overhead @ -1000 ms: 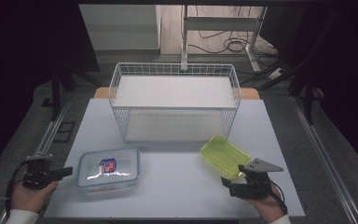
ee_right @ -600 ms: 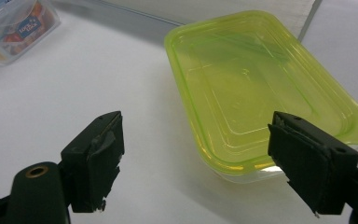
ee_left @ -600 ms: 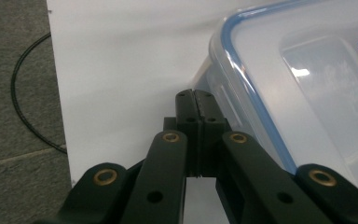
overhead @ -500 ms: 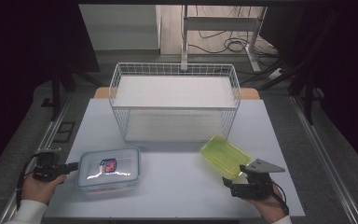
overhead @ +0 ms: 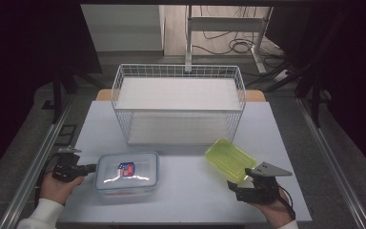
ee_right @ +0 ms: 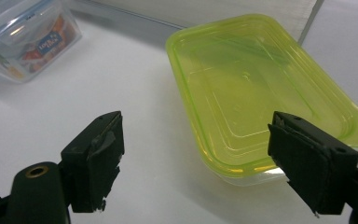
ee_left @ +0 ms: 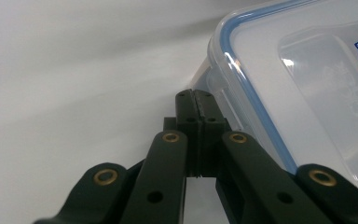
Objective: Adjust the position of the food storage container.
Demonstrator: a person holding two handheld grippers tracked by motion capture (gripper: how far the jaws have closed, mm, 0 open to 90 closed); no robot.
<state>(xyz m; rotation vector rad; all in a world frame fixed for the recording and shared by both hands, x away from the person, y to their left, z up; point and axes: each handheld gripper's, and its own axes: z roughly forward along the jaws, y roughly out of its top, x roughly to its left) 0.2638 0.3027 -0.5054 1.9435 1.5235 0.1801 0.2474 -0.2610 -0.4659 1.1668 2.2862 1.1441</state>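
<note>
The left hand comes in from the bottom left corner, with a white sleeve on the forearm. It holds the left gripper low and pointing to the right. In the left gripper view its two black jaws are pressed together, with nothing between them. The right hand enters at the bottom right and holds the right gripper, which points to the left. Its jaws stand wide apart.

Lidded clear container (blue-rimmed); yellow-green tub open.
</note>
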